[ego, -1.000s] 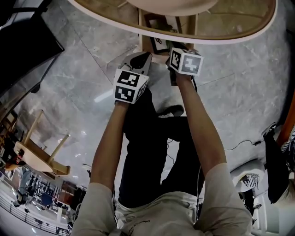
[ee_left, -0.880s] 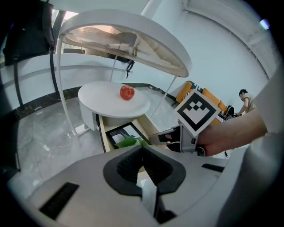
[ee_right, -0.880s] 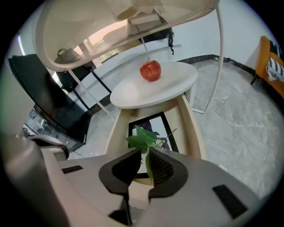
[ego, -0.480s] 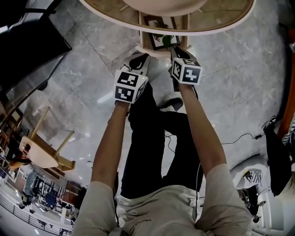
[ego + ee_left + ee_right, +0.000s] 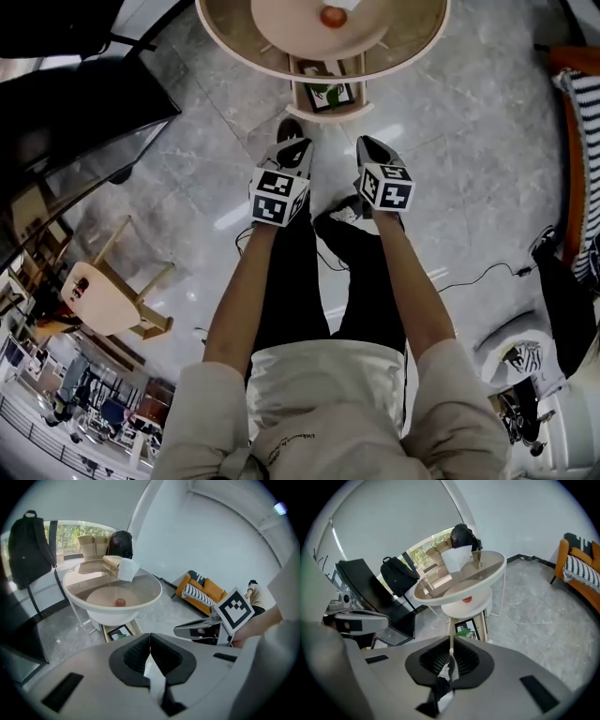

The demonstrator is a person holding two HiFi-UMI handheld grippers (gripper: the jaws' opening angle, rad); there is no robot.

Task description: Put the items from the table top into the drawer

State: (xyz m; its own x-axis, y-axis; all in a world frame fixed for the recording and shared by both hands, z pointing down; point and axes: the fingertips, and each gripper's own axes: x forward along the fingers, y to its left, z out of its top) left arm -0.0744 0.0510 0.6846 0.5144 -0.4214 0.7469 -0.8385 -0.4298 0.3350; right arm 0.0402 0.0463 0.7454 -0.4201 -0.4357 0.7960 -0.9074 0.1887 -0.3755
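Observation:
A round glass-topped table [image 5: 225,42] stands ahead of me, with a small red item [image 5: 332,16] on the pale shelf under the glass. Below it an open drawer [image 5: 326,94] holds a framed picture with green on it. My left gripper [image 5: 292,145] and right gripper [image 5: 364,145] hang side by side over the floor, short of the drawer, both shut and empty. In the left gripper view the left gripper [image 5: 150,641] points at the table [image 5: 140,603], red item [image 5: 120,603] and drawer [image 5: 121,631]. In the right gripper view the right gripper [image 5: 450,644] faces a white container [image 5: 457,558] on the glass.
A black backpack [image 5: 28,550] hangs left of the table. An orange sofa [image 5: 206,590] with a striped cushion stands to the right. A wooden stool [image 5: 108,300] sits at the left on the grey floor, and a dark cabinet [image 5: 84,122] stands behind it. A cable [image 5: 469,281] lies on the floor.
Both grippers have lifted up and back from the drawer's mouth. The table and drawer now look smaller and farther away. Both stay shut.

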